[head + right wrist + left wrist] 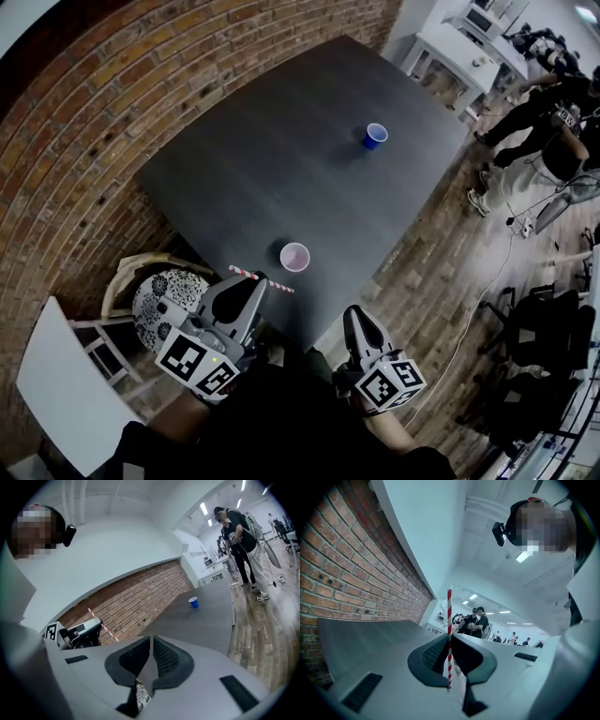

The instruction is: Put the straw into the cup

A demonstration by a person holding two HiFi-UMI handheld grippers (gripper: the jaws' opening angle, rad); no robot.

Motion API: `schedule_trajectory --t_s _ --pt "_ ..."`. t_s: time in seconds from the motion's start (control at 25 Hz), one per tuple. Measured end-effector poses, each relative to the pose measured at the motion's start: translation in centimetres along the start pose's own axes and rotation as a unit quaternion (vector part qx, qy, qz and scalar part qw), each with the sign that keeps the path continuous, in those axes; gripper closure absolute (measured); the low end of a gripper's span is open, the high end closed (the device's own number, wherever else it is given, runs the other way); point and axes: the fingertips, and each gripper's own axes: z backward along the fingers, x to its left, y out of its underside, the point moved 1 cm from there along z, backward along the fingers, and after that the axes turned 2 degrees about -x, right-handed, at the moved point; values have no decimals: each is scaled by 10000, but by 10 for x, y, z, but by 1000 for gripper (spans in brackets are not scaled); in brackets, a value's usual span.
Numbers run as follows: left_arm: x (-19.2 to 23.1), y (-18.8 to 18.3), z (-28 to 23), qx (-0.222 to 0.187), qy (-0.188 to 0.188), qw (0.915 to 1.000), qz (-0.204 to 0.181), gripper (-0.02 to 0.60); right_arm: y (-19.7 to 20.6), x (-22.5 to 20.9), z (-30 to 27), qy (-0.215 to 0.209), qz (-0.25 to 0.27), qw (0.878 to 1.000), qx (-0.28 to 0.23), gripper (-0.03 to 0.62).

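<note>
Black-and-white square markers on cube [197, 364] of left gripper [255, 283]. Its fingers clamped on straw [240, 271] near mid-length: thin tube, red-and-white candy stripes. Straw's long axis crosswise to fingers, roughly level, ends sticking out either side, one toward pale round cup [294, 256]. Straw held in air over near edge of bench [281, 178], just beside cup, not in it. Cup upright, mouth up, on matte dark-grey bench. Right gripper [356, 317]: fingers pressed together, nothing between. Blue cup [375, 135] far across bench. Rough red brick wall [84, 122] at left.
</note>
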Motion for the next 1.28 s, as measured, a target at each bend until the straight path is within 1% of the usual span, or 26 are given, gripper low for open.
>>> schedule_trajectory --t_s 0.12,0.32,0.64,0.88,1.0,1.12,1.28 --pt "12 8 -15 53 -114 9999 -2 548 -4 -13 -8 66 -39 9999 82 548" --pt "33 22 -33 193 -335 9992 58 548 -6 -27 -25 39 -134 9997 184 548" --pt "66 43 -54 327 -634 9974 93 548 -7 -38 -52 -34 -36 9992 406 548" --pt "82 60 -66 434 -757 9961 93 548 -7 -47 -60 18 -88 9988 473 548" --pt "94 73 -71 494 -834 9952 157 548 -6 -51 -64 42 -120 9987 489 548" --pt "103 86 -77 609 -884 9939 239 548 -5 -55 -66 94 -138 9985 513 548" --pt "113 103 -86 787 -925 9923 233 548 -4 -58 -69 130 -168 9984 518 548"
